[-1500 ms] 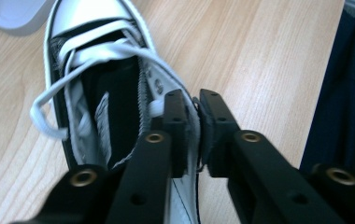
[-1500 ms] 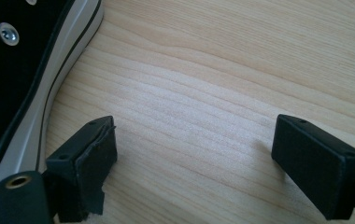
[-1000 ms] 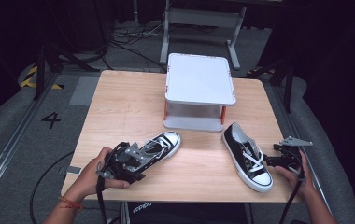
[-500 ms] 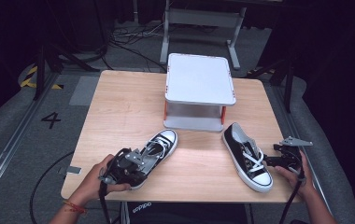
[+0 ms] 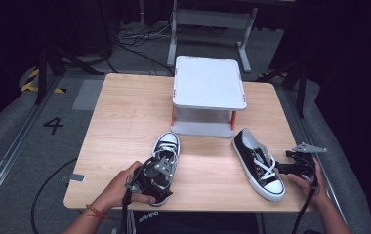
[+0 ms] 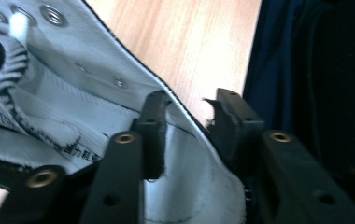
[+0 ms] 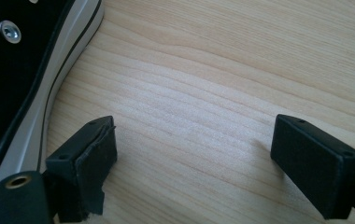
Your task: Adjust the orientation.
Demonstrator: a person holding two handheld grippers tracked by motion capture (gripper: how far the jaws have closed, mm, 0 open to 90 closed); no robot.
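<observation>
A black low-top sneaker (image 5: 167,145) with white toe and laces lies near the table's front edge, toe pointing away. My left gripper (image 5: 156,176) is at its heel. In the left gripper view the jaws straddle the grey-lined heel wall (image 6: 119,79): one finger (image 6: 153,128) is inside the shoe and the other outside, with slack around the wall. They have just been opening. The matching sneaker (image 5: 259,164) lies at the right, toe toward the front edge. My right gripper (image 5: 281,168) stands open beside it, over bare wood (image 7: 194,140), with the sole's white edge (image 7: 49,88) at its left.
A white two-level stand (image 5: 209,80) with orange posts sits at the back middle of the wooden table (image 5: 125,112). Dark floor with cables surrounds the table, and a metal frame stands behind it.
My left hand and gripper have moved right along the front edge, and the left sneaker has swung to point more straight away. The right gripper and its sneaker have stayed still.
</observation>
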